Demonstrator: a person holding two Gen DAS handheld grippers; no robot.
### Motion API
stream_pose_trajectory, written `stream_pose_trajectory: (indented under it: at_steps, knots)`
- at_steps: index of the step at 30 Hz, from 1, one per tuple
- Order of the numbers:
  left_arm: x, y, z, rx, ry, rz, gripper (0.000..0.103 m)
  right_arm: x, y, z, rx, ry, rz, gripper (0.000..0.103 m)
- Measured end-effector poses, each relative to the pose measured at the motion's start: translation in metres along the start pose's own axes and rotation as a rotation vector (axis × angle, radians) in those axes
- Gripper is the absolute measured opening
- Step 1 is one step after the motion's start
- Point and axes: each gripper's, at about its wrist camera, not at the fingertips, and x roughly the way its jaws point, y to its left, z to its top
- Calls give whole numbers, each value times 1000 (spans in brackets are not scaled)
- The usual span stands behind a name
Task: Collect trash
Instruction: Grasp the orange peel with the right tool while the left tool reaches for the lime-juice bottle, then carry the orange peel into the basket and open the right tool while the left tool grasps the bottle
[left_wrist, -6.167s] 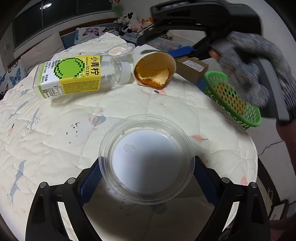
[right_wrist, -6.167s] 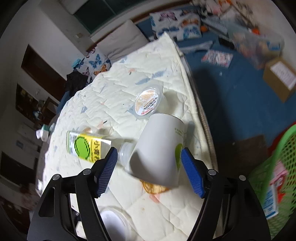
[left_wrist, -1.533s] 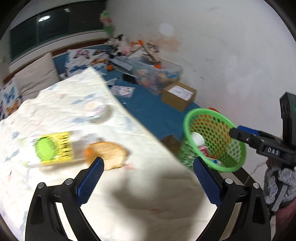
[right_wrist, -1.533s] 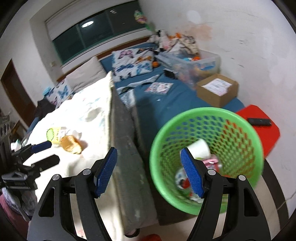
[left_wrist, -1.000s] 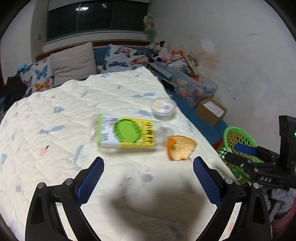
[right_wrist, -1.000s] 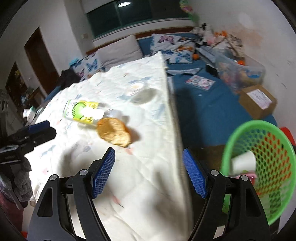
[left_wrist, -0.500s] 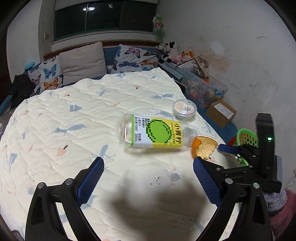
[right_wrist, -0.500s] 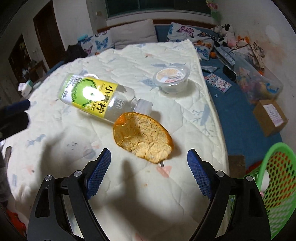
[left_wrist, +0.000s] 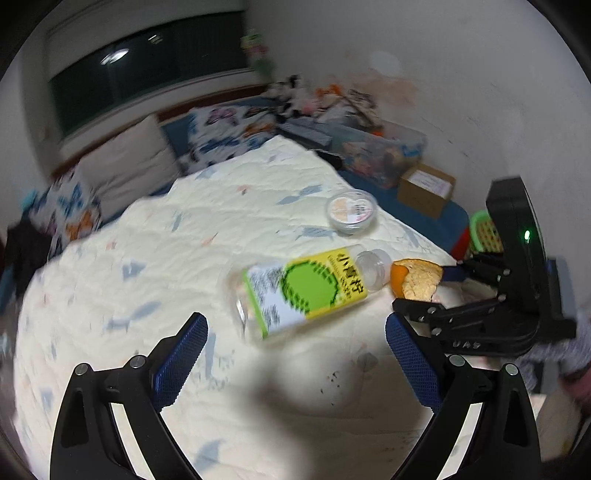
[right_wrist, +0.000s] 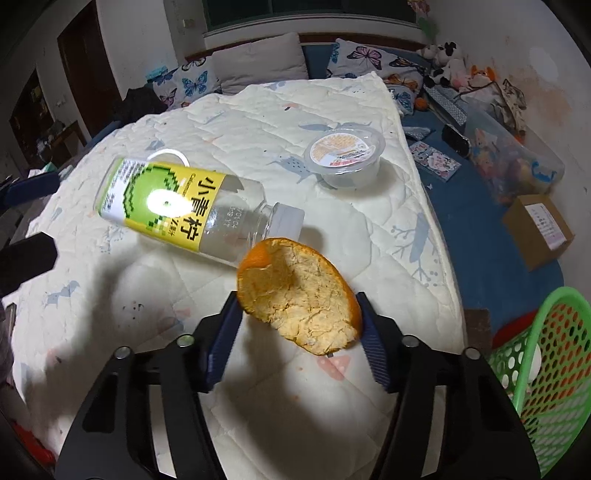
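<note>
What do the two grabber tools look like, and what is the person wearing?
Both tools are black, with ribbed blue pads on the fingers and silver bolts. The right tool carries a black box with a green light and small white lettering. A grey knitted sleeve shows behind it.

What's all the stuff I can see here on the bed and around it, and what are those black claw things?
Orange peel: one, orange outside and pale inside, between the right tool's pads.
Bottle: one, clear with a yellow and green label, lying on its side on the quilt beside the peel.
Plastic cup: one, clear with a printed orange lid, upright near the quilt's edge.
Quilt: one, cream with small prints, covering the surface.
Basket: one, green mesh, below the quilt's edge, some trash inside.
Cardboard box: one, brown, on the blue floor.
Pillows: several, butterfly print and plain, at the far end.
Left tool: one, black with blue pads, open, empty.
Right tool: one, same colours, its jaws have just been closing, pads against the peel.
</note>
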Motion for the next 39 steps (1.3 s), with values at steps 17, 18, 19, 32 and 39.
stream_pose_trajectory:
  at_steps: [17,18,19,32,39]
  knots:
    - [63,-1,18,222,103,-106,94,-34,-21,-13,96,-16,59,48]
    - [63,-4,17,232,101,-109,94,-33,-21,-15,97,-13,59,48]
    - [65,-7,16,249,100,-107,94,-32,-21,-16,100,-9,62,48]
    - [82,-19,10,279,135,-47,74,-32,-19,-34,89,12,56,69]
    - [83,-21,9,267,133,-35,73,-22,-9,-38,37,19,7,72]
